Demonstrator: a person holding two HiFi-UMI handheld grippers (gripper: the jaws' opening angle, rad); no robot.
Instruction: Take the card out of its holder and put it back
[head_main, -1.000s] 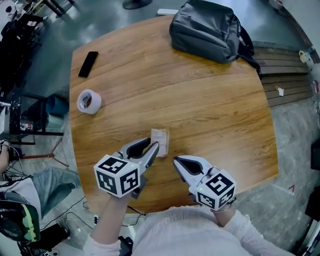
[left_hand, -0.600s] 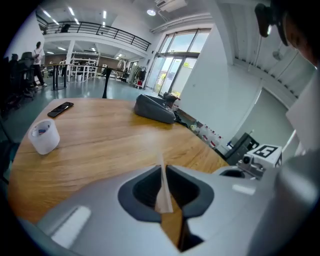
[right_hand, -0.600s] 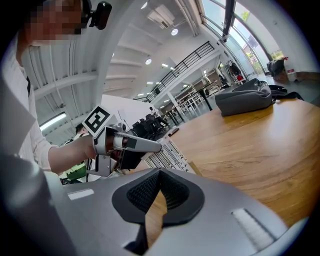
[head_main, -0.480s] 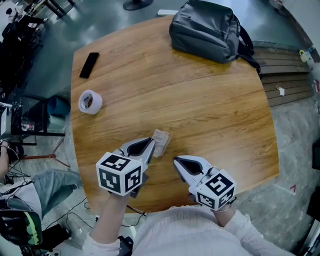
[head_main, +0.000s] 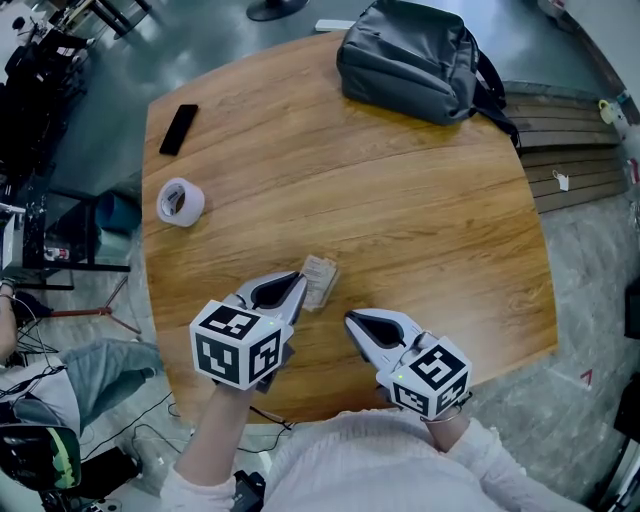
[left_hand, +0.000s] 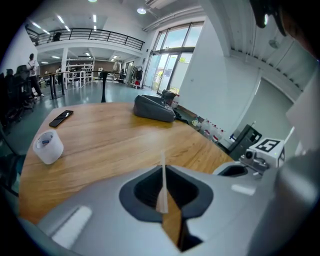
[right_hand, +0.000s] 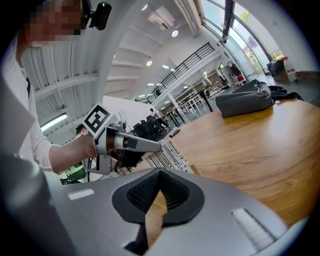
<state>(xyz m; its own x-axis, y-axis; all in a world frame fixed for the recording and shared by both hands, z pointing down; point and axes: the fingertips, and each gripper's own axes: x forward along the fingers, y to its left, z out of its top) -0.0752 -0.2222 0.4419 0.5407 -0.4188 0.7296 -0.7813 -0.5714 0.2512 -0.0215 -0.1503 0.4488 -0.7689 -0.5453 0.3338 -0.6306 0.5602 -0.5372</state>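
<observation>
Low in the head view, just left of centre: one card holder, on or just off the worktop, nipped at its lower-left edge by the left tool, jaws just now closing onto it, long axis running up-frame from the tips. Lower right of it, near but apart: right tool, clenched on nothing, the farther of the two. Counted: two tools, one holder, card inside not told apart.

One each: card holder, tape roll, phone, backpack
</observation>
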